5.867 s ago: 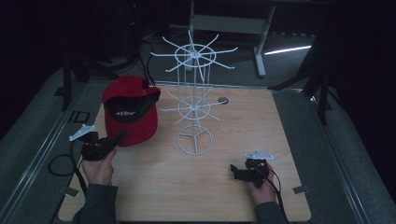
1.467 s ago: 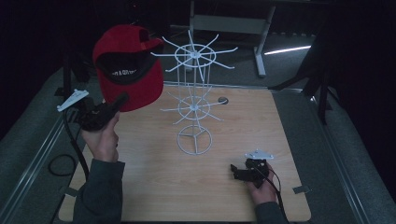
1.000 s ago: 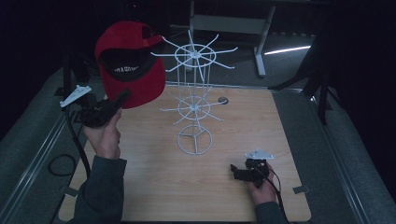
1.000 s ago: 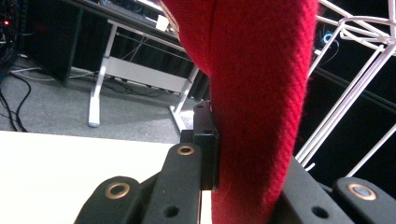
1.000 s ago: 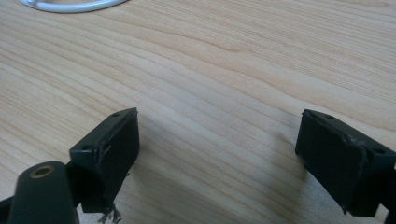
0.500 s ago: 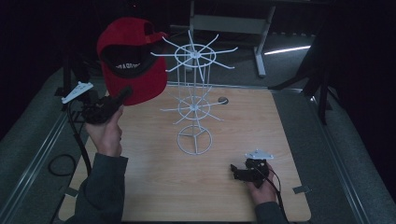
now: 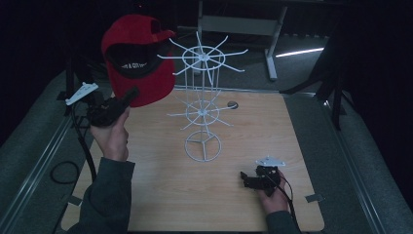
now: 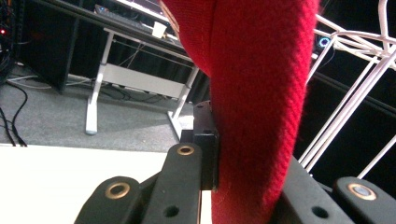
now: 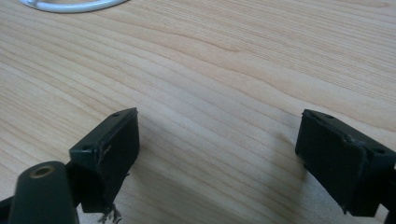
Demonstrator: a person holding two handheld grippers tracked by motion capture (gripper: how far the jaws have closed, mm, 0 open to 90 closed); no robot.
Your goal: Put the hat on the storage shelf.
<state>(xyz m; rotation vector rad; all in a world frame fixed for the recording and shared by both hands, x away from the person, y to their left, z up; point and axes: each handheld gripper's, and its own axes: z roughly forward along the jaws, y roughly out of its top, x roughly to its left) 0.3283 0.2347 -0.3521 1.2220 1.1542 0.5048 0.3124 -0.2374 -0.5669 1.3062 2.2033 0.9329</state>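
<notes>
Left gripper (image 7: 130,93) is clamped on the brim of the red cap (image 7: 136,56); in the left gripper view the red fabric (image 8: 261,93) sits pinched between the black jaws. I have the cap lifted well off the table (image 7: 160,195), up and to the left of the white wire rack (image 7: 202,97), opening facing the camera, crown near the rack's top ring of spokes but not hooked on any that I can see. Left hand (image 7: 113,139) is raised, forearm coming in from the bottom left.

Right gripper (image 7: 251,180) rests low on the table near the front right edge, holding nothing. Its jaws stand wide apart in the right gripper view, bare wood (image 9: 219,107) between them, and a bit of the rack's base ring (image 9: 70,5) at the top edge.
</notes>
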